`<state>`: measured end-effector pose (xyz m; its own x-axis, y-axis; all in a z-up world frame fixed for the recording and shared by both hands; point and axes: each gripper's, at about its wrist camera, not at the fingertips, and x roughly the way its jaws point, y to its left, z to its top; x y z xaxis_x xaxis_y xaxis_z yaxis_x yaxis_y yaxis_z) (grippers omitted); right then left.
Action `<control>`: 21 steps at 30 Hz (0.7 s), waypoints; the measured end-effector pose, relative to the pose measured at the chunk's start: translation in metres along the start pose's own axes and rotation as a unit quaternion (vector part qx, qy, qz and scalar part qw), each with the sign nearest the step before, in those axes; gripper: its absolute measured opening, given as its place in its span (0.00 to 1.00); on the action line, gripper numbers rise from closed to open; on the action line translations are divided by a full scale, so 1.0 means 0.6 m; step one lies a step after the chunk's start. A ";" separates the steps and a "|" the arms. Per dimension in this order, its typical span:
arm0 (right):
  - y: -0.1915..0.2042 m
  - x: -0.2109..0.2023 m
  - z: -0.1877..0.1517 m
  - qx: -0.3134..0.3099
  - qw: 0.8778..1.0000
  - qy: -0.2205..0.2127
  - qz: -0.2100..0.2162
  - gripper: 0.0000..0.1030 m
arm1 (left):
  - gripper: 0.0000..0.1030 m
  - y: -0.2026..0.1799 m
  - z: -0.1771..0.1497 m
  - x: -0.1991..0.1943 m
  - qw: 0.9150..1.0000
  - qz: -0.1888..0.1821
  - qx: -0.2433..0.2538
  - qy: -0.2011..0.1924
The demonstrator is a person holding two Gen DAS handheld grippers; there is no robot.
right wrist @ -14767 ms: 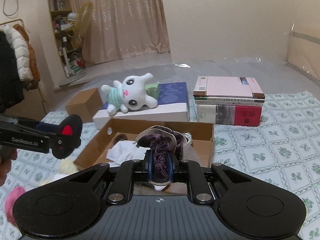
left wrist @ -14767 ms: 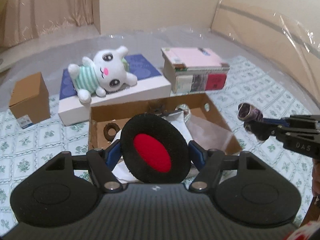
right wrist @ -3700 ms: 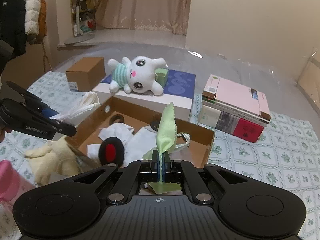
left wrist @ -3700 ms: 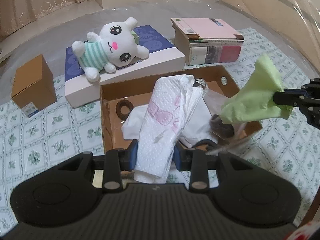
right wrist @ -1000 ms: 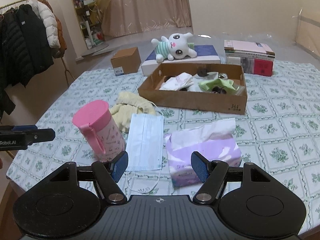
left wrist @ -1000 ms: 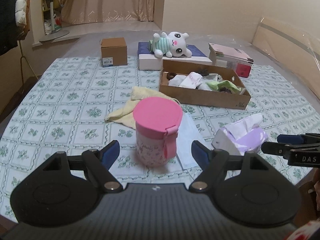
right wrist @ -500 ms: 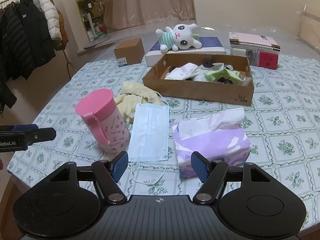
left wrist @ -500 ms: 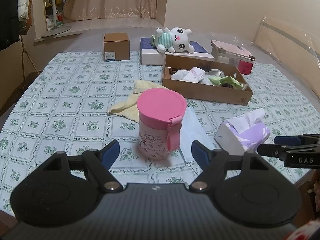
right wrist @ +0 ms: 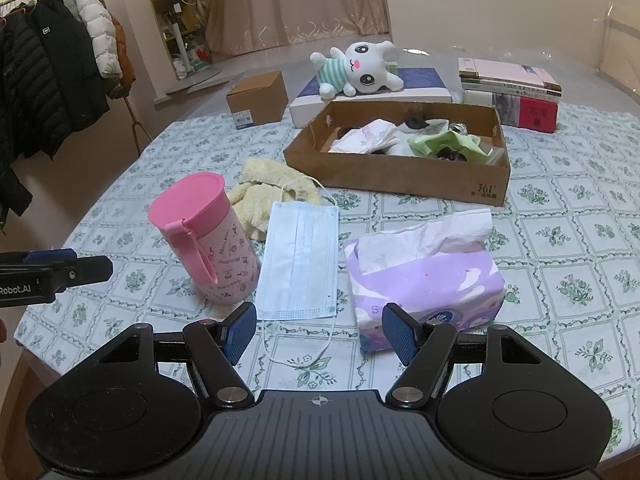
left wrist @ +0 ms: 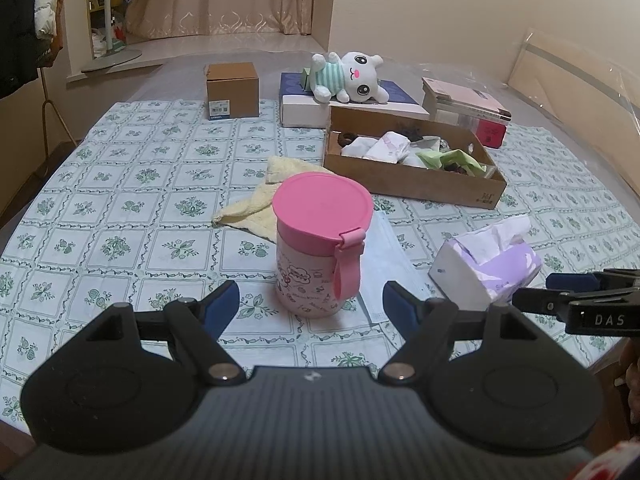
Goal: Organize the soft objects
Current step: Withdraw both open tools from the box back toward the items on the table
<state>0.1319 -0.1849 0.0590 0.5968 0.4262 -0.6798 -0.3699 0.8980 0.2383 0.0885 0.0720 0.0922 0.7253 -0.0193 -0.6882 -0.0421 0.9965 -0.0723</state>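
Observation:
A shallow cardboard box [right wrist: 396, 178] [left wrist: 408, 178] in mid-table holds white cloths, a green cloth [right wrist: 444, 142] and dark soft items. Outside it lie a yellow towel [right wrist: 264, 192] [left wrist: 256, 204], a light blue face mask [right wrist: 300, 256] and a purple tissue pack [right wrist: 424, 276] [left wrist: 492, 266]. A white plush rabbit [right wrist: 356, 66] [left wrist: 348, 76] rests on a blue-and-white box behind. My left gripper [left wrist: 311, 306] stands open just short of a pink lidded cup [left wrist: 320, 240] [right wrist: 208, 236]. My right gripper [right wrist: 319, 330] is open, empty, above the mask's near edge beside the tissue pack.
A small brown carton [left wrist: 232, 90] sits at the back left, a stack of books [right wrist: 516, 92] at the back right. Coats hang on a rack [right wrist: 52, 60] to the left. The table's front edge runs just under both grippers.
Both grippers let go of their cloths into the box and drew far back to the table's near edge. Over the last second both views crept slightly closer to the cup and tissue pack.

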 end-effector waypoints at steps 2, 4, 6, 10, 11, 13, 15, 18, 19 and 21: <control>-0.001 0.000 0.000 0.000 1.000 0.000 0.001 0.67 | 0.74 0.001 0.000 0.001 1.000 0.000 0.000 0.000; 0.001 0.001 0.000 0.000 1.000 0.000 0.001 0.67 | 0.74 0.001 0.000 0.001 1.000 0.000 -0.001 0.000; 0.000 0.003 0.000 0.000 1.000 0.000 0.001 0.67 | 0.74 0.005 0.001 0.002 1.000 -0.001 -0.002 0.001; 0.003 0.010 0.006 -0.004 1.000 -0.002 0.000 0.67 | 0.74 0.016 0.007 0.007 1.000 0.002 -0.001 0.000; 0.004 0.013 0.008 -0.007 1.000 -0.002 -0.001 0.67 | 0.74 0.019 0.010 0.009 1.000 0.002 -0.002 0.000; 0.008 0.019 0.018 -0.013 1.000 -0.003 -0.001 0.67 | 0.74 0.027 0.015 0.013 1.000 0.000 -0.001 0.000; 0.010 0.026 0.028 -0.021 1.000 -0.004 -0.001 0.67 | 0.74 0.035 0.023 0.017 1.000 0.001 0.001 -0.001; 0.010 0.041 0.044 -0.033 0.999 -0.002 -0.003 0.67 | 0.74 0.050 0.038 0.023 1.000 0.000 0.006 -0.003; 0.011 0.047 0.050 -0.039 0.999 0.000 -0.004 0.67 | 0.74 0.055 0.044 0.025 1.000 0.000 0.008 -0.004; 0.013 0.059 0.061 -0.054 0.999 0.003 -0.002 0.67 | 0.74 0.068 0.059 0.031 1.000 -0.001 0.012 -0.005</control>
<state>0.1763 -0.1590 0.0619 0.5948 0.4221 -0.6842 -0.4427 0.8824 0.1595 0.1246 0.1151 0.1022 0.7318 -0.0211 -0.6812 -0.0239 0.9981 -0.0567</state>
